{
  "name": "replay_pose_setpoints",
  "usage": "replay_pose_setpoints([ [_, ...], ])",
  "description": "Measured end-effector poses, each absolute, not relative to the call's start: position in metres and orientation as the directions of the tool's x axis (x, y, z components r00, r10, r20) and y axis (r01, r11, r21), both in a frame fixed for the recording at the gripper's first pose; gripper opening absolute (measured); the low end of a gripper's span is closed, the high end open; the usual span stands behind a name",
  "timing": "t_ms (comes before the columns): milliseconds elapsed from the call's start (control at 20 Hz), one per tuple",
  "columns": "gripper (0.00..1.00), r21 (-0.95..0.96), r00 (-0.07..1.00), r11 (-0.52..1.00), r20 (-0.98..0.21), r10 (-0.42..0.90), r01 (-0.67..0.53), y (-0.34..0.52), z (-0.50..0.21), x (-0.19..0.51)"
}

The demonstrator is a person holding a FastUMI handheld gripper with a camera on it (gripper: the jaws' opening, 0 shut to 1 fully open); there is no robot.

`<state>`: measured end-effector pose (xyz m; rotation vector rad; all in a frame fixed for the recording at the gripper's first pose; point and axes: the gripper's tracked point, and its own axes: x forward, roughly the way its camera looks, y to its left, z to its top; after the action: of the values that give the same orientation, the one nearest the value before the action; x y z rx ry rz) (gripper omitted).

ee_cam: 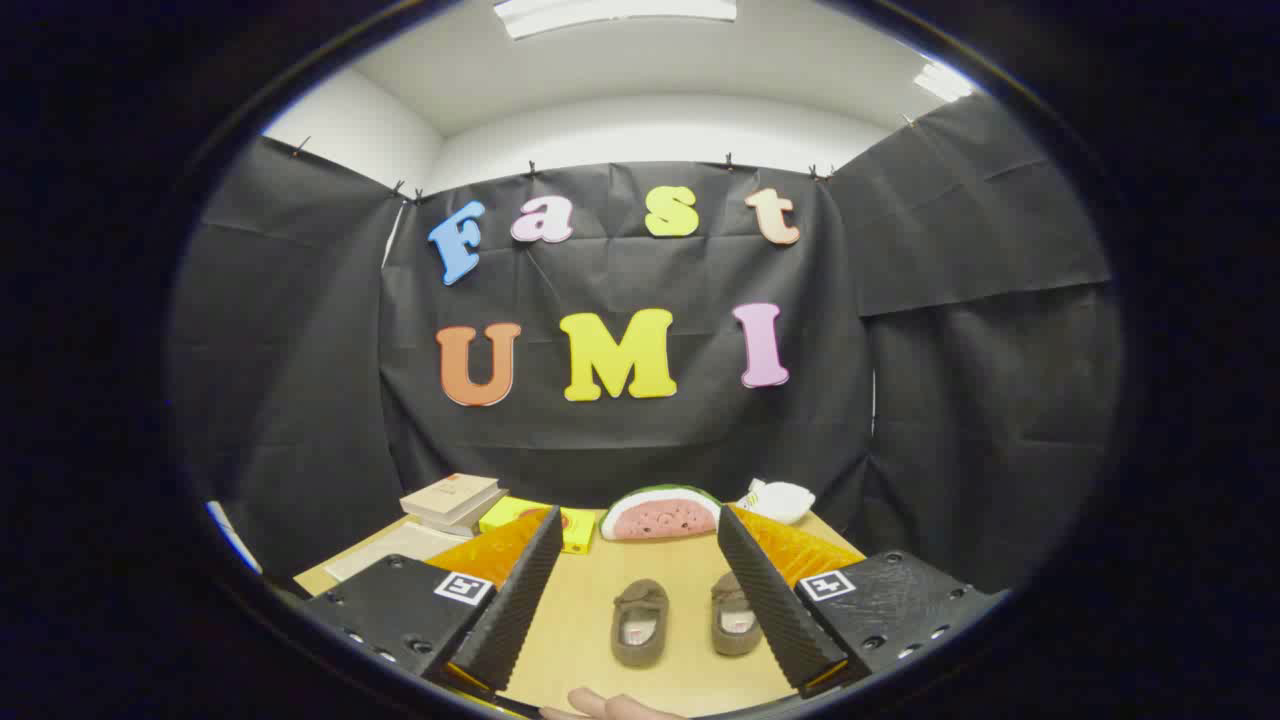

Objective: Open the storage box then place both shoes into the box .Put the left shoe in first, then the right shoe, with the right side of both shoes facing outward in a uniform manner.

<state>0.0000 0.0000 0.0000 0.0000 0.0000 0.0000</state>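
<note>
Two small brown shoes stand side by side on the wooden table [585, 620], toes pointing away from me. The left shoe [640, 622] lies between my fingers, and the right shoe [735, 614] sits close against the right finger. My gripper [640, 525] is open wide, held above the table with nothing between its fingers. Both fingers [520, 600] frame the shoes from either side without touching them.
Beyond the shoes a watermelon-slice plush [660, 512] rests at the table's far edge. A white plush [778, 499] sits right of it. A stack of books [452, 499] and a yellow box [560, 525] lie at the far left. A person's fingers [610, 705] show below.
</note>
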Motion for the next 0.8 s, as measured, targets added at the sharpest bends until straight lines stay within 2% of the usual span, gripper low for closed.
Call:
replay_pose_setpoints([
  [800,0.95,-0.032,0.999,0.999,0.005,0.034,-0.034,0.025,-0.003,-0.025],
])
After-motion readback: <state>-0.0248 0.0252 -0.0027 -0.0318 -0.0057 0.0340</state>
